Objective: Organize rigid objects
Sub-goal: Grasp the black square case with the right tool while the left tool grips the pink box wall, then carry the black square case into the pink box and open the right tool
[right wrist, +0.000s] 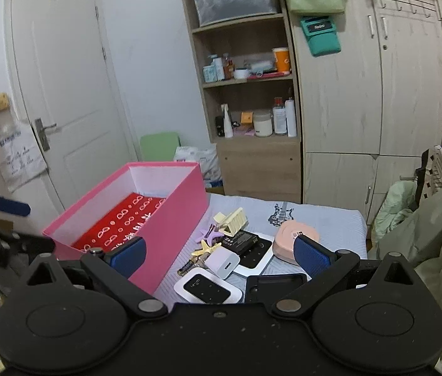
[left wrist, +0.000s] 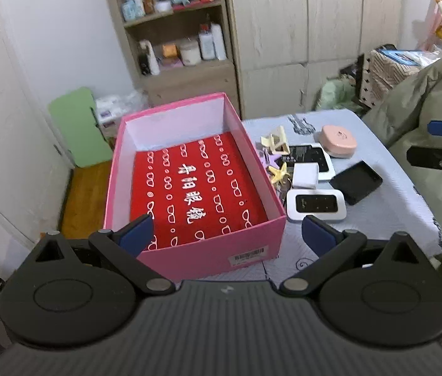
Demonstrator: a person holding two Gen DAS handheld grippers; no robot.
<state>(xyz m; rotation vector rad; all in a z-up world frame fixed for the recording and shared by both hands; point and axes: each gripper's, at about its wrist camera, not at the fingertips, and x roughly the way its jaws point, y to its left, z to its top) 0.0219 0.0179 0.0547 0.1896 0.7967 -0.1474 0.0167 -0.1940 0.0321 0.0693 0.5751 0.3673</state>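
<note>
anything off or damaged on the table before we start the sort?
Nothing looks damaged or spilled. The small items lie in a loose, overlapping pile on the table right of the pink box, which holds only a red printed sheet. Both grippers, left and right, are open and hold nothing.

The left gripper [left wrist: 225, 235] was held level with its jaws spread wide and nothing between them. The right gripper [right wrist: 219, 253] was likewise wide apart and unloaded.
</note>
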